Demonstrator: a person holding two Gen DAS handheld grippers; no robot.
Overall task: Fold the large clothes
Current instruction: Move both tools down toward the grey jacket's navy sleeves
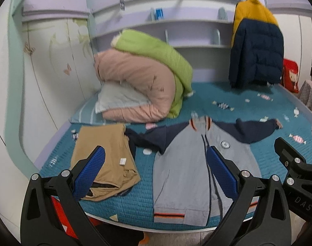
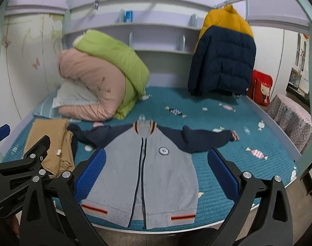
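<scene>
A grey zip jacket with navy sleeves and orange-striped cuffs lies flat, front up, on the teal bed cover, sleeves spread out to both sides. It also shows in the left wrist view. My left gripper is open and empty, held above the bed's near edge, left of the jacket's middle. My right gripper is open and empty, held above the jacket's body. A folded tan garment lies to the left of the jacket.
A rolled pink and green quilt with a pale pillow sits at the back left. A yellow and navy puffer coat hangs at the back right. A white wardrobe stands left. A red bag and patterned boxes stand right.
</scene>
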